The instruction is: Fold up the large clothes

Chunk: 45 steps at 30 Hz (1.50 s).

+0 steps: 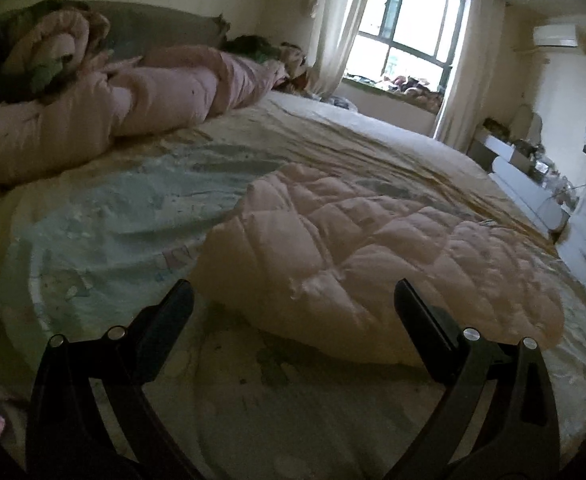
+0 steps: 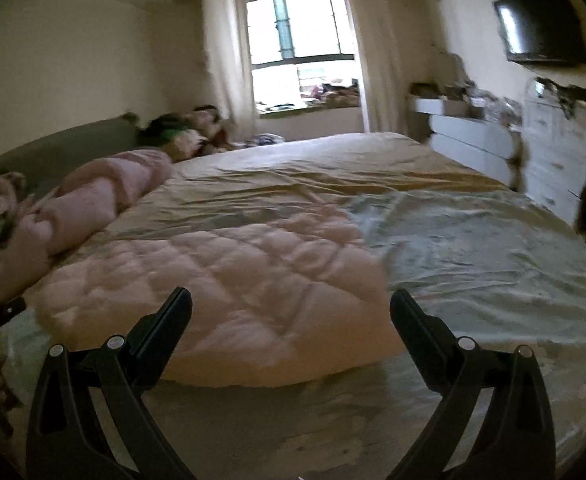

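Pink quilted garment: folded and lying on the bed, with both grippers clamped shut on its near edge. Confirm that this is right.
Not quite. The pink quilted garment does lie folded on the bed, but neither gripper holds it. The left gripper and the right gripper both stand wide open above its near edge, fingers clear of the fabric. The left wrist and right wrist views show this.

Pink quilted garment (image 1: 373,240) on bed (image 1: 93,208), beyond wide-spread left gripper (image 1: 293,300) fingers (image 1: 177,304).
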Tool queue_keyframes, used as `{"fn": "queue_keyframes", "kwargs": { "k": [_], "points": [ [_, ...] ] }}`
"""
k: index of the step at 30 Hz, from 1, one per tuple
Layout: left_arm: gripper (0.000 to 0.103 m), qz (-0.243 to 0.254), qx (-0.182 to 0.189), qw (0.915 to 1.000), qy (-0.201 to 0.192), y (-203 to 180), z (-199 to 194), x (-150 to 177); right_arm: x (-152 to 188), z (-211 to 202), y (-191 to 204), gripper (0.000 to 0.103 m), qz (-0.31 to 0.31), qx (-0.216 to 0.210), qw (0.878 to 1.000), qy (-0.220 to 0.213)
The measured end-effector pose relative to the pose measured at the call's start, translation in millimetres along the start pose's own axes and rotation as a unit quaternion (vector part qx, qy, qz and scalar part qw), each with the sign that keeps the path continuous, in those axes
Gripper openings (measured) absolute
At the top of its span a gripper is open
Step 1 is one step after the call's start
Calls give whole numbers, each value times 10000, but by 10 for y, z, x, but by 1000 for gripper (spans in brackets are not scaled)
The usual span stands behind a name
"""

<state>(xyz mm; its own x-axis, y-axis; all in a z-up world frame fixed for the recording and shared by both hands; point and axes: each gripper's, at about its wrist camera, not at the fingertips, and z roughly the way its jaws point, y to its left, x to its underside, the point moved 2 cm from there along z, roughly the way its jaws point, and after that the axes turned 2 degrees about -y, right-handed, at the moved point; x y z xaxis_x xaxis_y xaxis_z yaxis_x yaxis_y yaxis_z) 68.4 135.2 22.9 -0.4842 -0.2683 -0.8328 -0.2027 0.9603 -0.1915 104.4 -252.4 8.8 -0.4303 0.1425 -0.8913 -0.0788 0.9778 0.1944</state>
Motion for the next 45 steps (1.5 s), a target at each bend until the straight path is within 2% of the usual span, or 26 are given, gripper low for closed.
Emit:
{"fn": "queue_keyframes", "kwargs": {
  "k": [10,17,23,31,45],
  "points": [
    [94,184,222,9995,-86,-142,-380,107,204,-314,603,99,-625,-496,9968,32],
    [94,158,395,9990,148,-181,-405,304,447,-389,897,99,-1060,-658,9920,179],
    [94,188,449,9982,360,-215,-381,478,688,-386,899,99,-1121,-612,9909,436],
    [94,176,604,9972,392,-239,-405,586,880,-333,926,99,-1013,-598,9908,667],
    [94,255,509,9975,411,-266,-395,606,904,-309,930,99,-959,-589,9914,674]
  ]
}}
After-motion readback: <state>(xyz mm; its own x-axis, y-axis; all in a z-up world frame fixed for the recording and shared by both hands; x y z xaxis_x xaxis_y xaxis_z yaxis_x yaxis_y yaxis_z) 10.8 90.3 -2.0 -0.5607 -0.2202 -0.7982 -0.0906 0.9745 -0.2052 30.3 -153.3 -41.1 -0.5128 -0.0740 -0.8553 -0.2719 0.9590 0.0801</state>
